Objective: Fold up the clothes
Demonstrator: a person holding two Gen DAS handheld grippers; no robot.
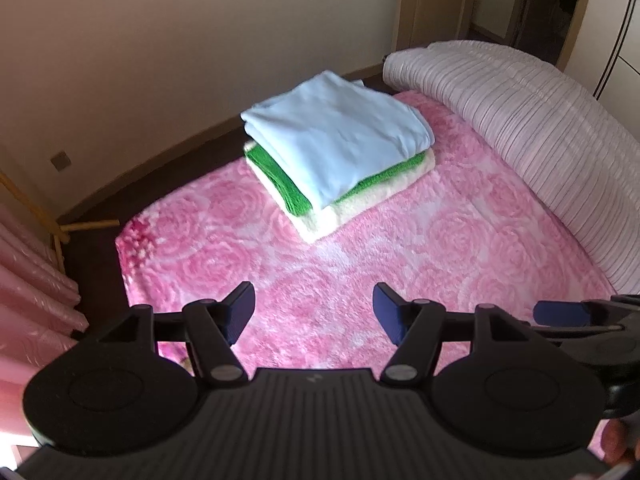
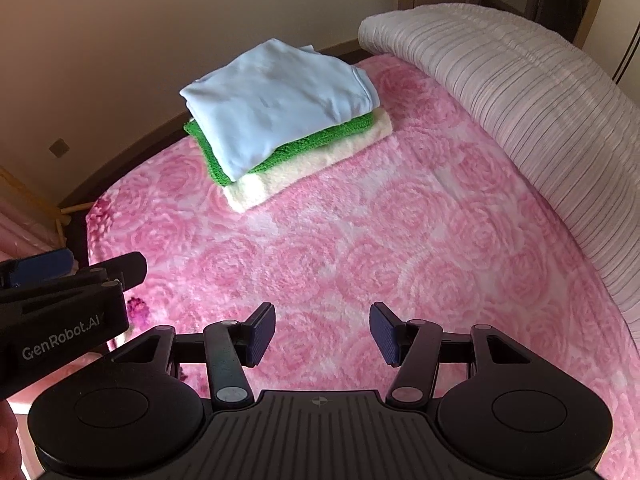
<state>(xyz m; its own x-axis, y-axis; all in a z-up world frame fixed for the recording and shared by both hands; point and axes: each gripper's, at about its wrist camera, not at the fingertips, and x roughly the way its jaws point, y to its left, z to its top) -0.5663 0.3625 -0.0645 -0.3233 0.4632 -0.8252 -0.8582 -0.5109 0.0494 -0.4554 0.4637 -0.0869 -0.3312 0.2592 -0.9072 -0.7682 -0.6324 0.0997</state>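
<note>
A stack of folded cloths rests near the far corner of a bed: a pale blue garment (image 1: 340, 136) (image 2: 276, 100) on top, a green towel (image 1: 280, 184) (image 2: 304, 146) under it, a cream towel (image 1: 352, 208) (image 2: 304, 174) at the bottom. My left gripper (image 1: 314, 312) is open over the pink rose blanket (image 1: 360, 264), well short of the stack, with nothing between its fingers. My right gripper (image 2: 322, 330) is open too, holding nothing, above the same blanket (image 2: 380, 248). Each gripper shows at the edge of the other's view.
A rolled white striped quilt (image 1: 540, 140) (image 2: 540, 112) lies along the bed's right side. Beyond the bed's left edge are a dark floor (image 1: 132, 184), a cream wall and pink curtains (image 1: 28, 288). A doorway (image 1: 520, 4) is at the far right.
</note>
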